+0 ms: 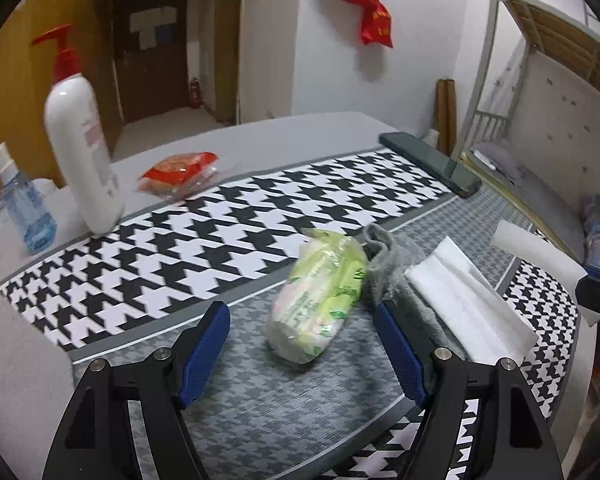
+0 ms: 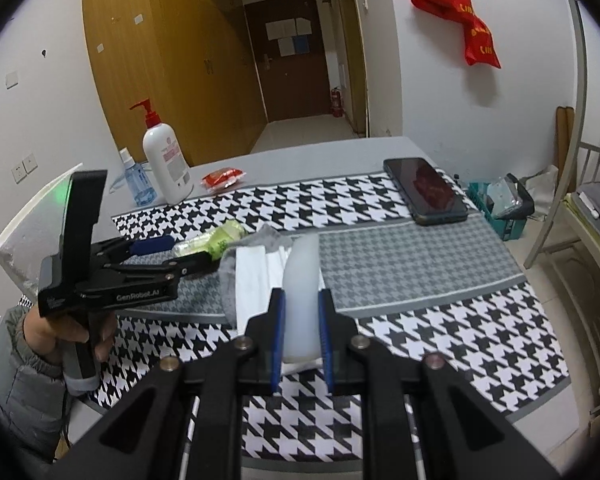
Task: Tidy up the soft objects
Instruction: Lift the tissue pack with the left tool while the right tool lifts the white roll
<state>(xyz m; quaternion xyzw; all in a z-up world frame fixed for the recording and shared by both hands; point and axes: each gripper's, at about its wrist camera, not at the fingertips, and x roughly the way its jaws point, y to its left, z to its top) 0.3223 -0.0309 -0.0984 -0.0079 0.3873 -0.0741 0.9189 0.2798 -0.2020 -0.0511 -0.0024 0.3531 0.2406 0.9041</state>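
A green plastic-wrapped tissue pack (image 1: 320, 292) lies on the grey-checked part of the mat, just ahead of and between the fingers of my left gripper (image 1: 300, 312). That gripper is open and its pads do not touch the pack. Beside the pack to the right are a grey sock (image 1: 388, 264) and a folded white foam sheet (image 1: 468, 300). My right gripper (image 2: 302, 308) is shut on a white foam piece (image 2: 300, 272), held above the mat over the folded sheet (image 2: 256, 276). The right wrist view also shows the left gripper (image 2: 180, 254), the pack (image 2: 216, 240) and the sock (image 2: 270, 238).
A white pump bottle (image 1: 80, 152), a blue spray bottle (image 1: 24, 208) and a red snack packet (image 1: 180, 172) stand at the table's far left. A dark phone (image 1: 432, 164) lies at the far right. The houndstooth mat (image 1: 260, 216) covers the middle. A bed frame stands right of the table.
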